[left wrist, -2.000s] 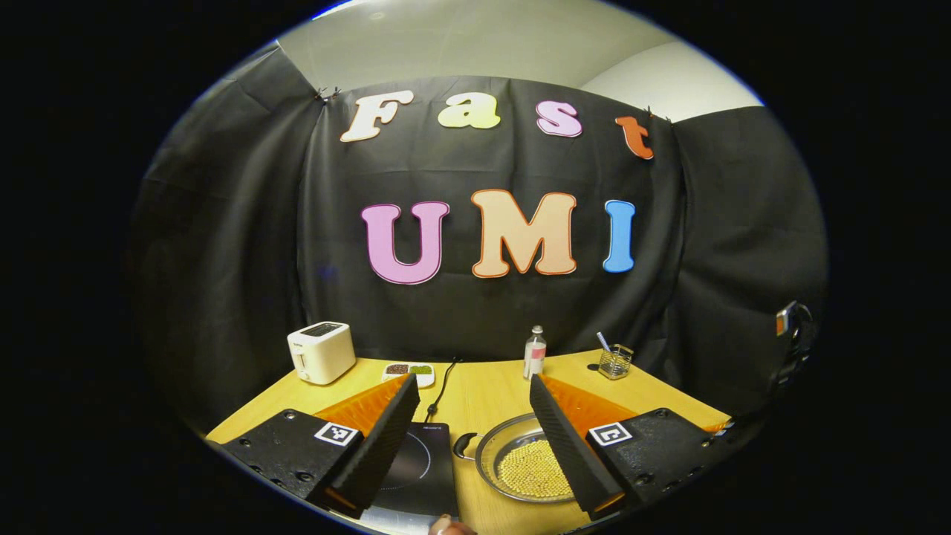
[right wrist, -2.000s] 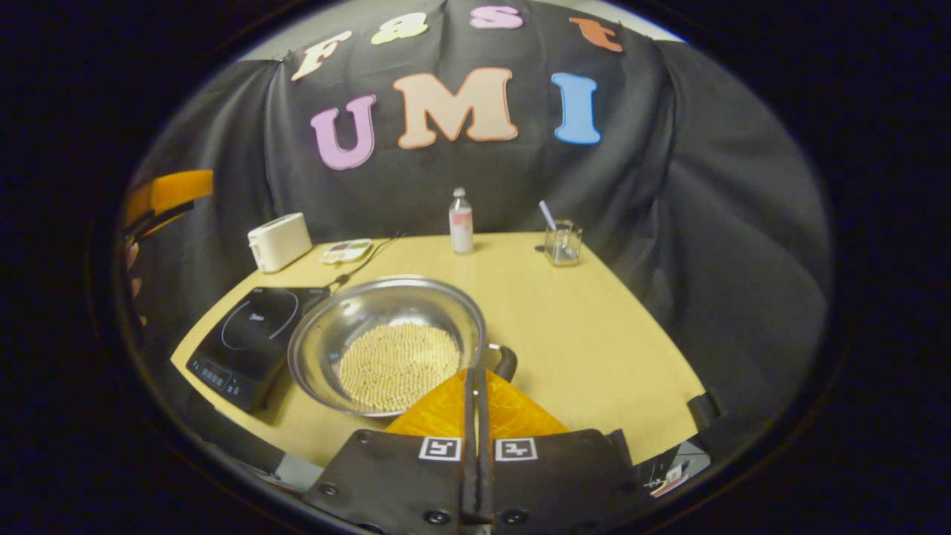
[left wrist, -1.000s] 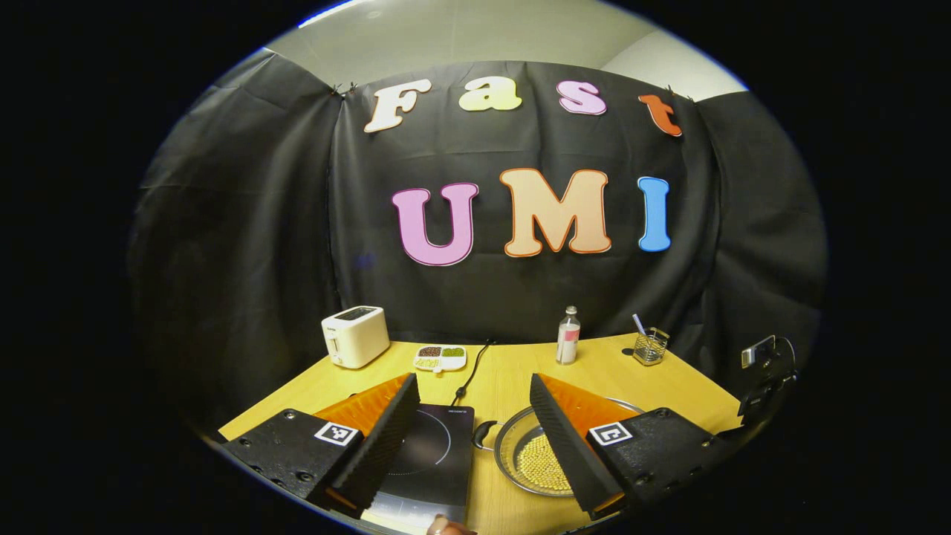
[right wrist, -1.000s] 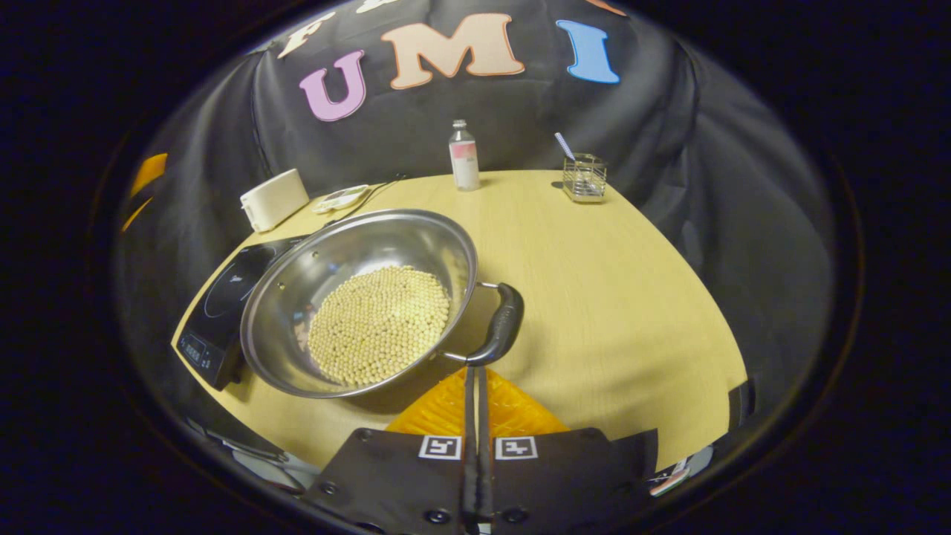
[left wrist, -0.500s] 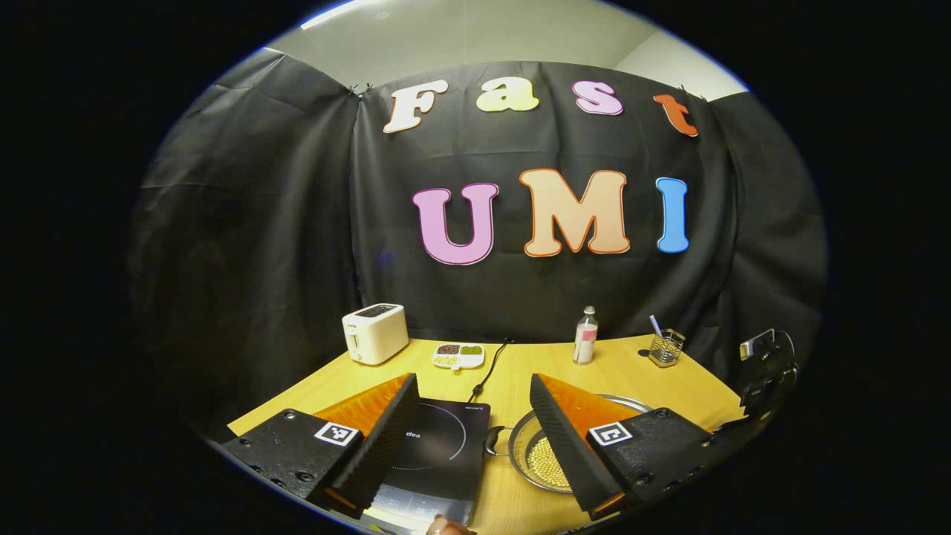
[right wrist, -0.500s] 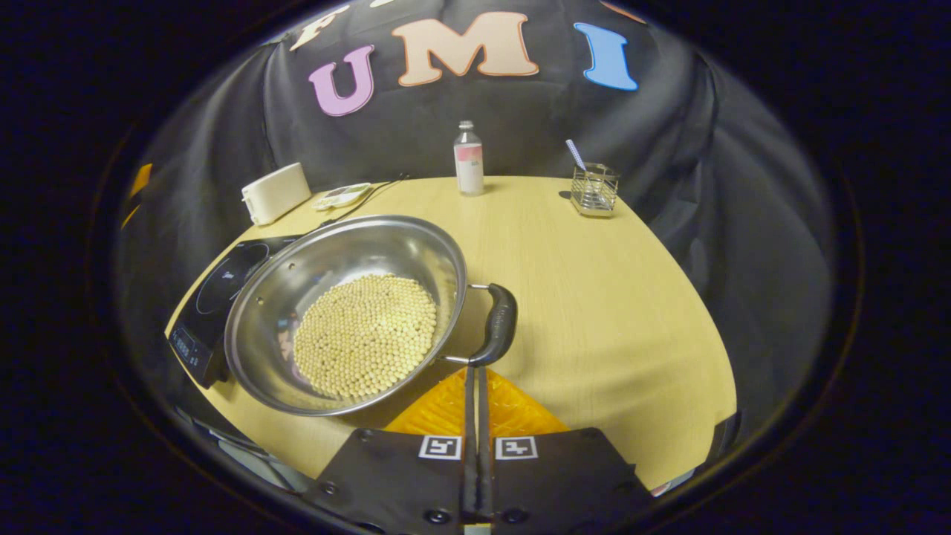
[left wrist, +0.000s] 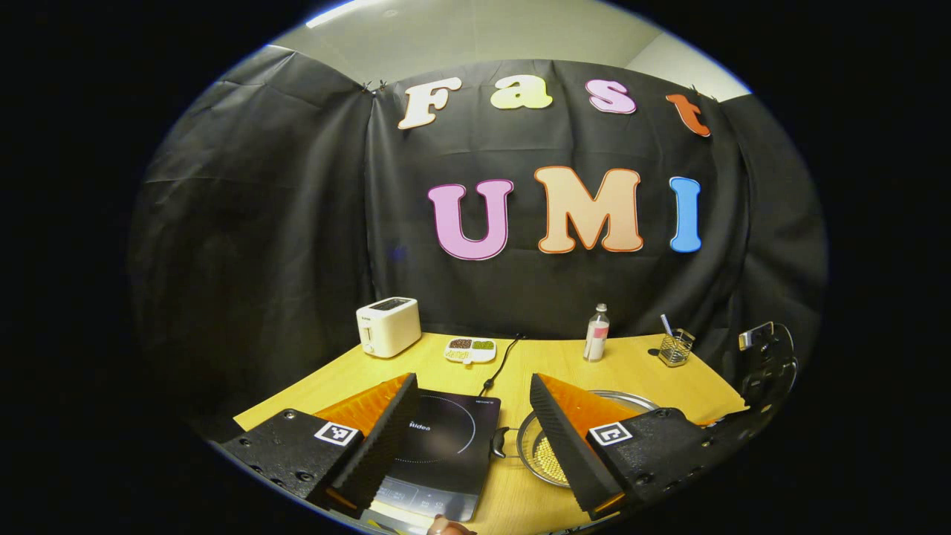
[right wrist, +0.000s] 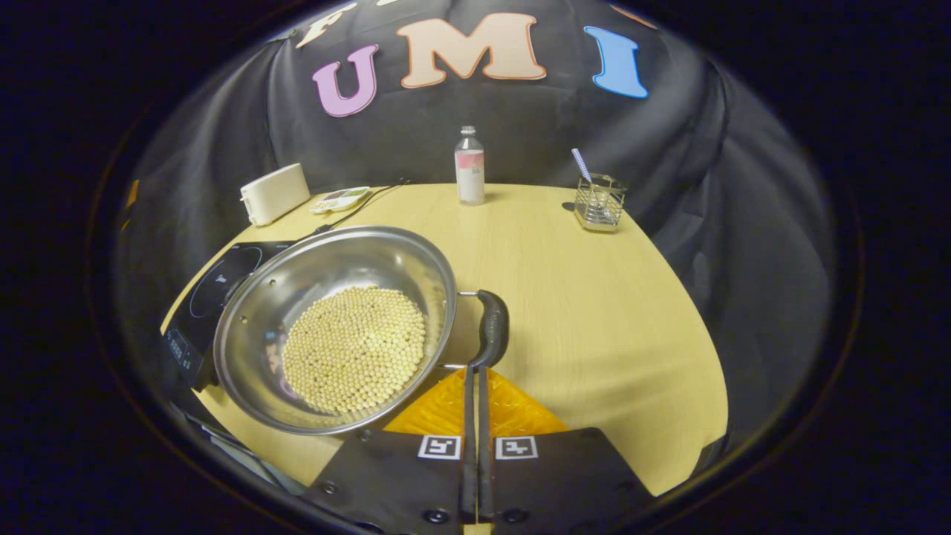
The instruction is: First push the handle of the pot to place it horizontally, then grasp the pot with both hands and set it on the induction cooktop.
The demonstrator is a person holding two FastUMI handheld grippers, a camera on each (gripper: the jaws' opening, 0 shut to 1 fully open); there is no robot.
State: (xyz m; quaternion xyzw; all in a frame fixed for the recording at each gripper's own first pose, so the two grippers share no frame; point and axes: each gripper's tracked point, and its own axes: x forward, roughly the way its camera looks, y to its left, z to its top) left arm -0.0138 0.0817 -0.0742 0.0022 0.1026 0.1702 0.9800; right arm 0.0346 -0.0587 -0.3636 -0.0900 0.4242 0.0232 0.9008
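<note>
Pot: the steel pot (right wrist: 334,327) sits on the yellow table (right wrist: 594,297), its near-left side over the edge of the cooktop (right wrist: 215,290) in the right gripper view; in the left gripper view I see it (left wrist: 546,453) just to the right of the cooktop (left wrist: 446,446), partly behind one of my fingers
Contents: a bed of small pale beads (right wrist: 355,349) covers the bottom of the pot
Handles: one dark handle (right wrist: 492,327) stands out from the pot's right rim, just ahead of my right tips; the opposite handle (left wrist: 499,442) points toward the cooktop
My right gripper (right wrist: 475,371): fingers pressed together with nothing between them, tips at or against the near end of the handle; I cannot tell whether they touch it
My left gripper (left wrist: 472,405): fingers spread wide, holding nothing, hanging above the near edge of the table with the cooktop and the pot between and behind them
Other gripper seen from my left: a dark body (left wrist: 765,364) at the far right, beyond the pot
Back of table: a white toaster (left wrist: 388,327), a small divided dish (left wrist: 469,349), a bottle (right wrist: 469,165) and a glass holder (right wrist: 598,200) with a straw in it, all well apart from the pot
Cord: a black cable (left wrist: 501,360) runs from the cooktop toward the back wall
</note>
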